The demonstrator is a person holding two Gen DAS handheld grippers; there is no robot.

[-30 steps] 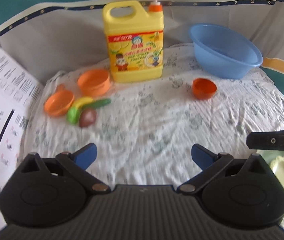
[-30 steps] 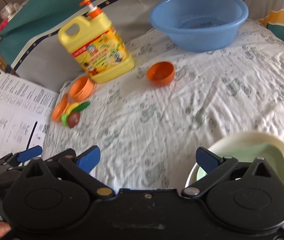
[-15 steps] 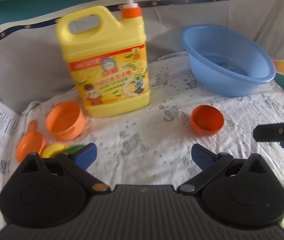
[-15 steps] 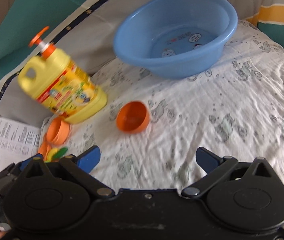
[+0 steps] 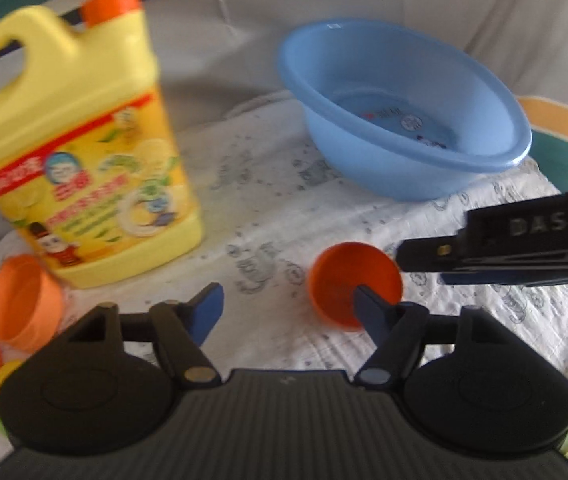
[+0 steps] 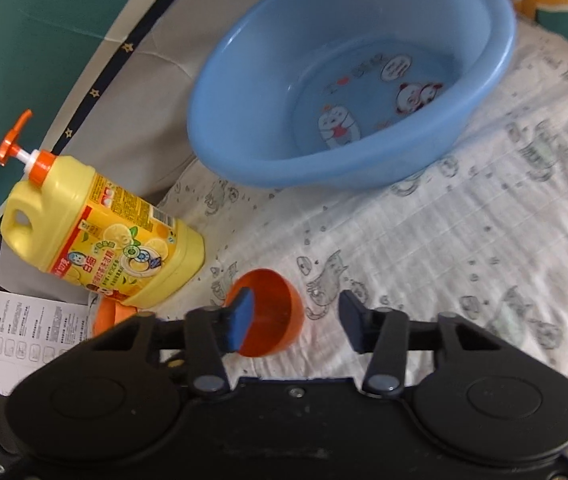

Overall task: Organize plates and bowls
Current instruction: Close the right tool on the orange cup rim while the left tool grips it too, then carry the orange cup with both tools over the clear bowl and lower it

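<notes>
Orange bowl (image 5: 353, 282): small, round and plain, seen lying tilted on the printed cloth (image 5: 284, 220), its mouth turned toward both cameras; it is found in the near middle of the cloth, in front of the basin.
Left gripper (image 5: 288, 307): jaws are closing and half wide; nothing is seen between them, and the right-hand blue finger (image 5: 367, 312) is seen in front of the bowl's mouth.
Right gripper (image 6: 297, 322): jaws are closing and fairly narrow; only cloth is seen between them, and the left-hand blue finger (image 6: 240, 322) is seen across the bowl's mouth. Whether either finger touches the bowl cannot be told.
In the way: the black body of the right gripper is seen reaching in from the right of the left view, just beside the bowl.
Left of the bowl: a yellow soap jug (image 5: 76, 152) with an orange pump is stood upright; an orange cup (image 5: 24, 312) and other small toy pieces are blurred at the left edge.
Farther back: a blue basin (image 6: 347, 80) with cartoon prints inside is set on the cloth, well apart from the bowl.
Paper sheet (image 6: 20, 320): seen at the left edge of the right view.
Count: one orange bowl, one basin, one jug, one orange cup, two grippers.
</notes>
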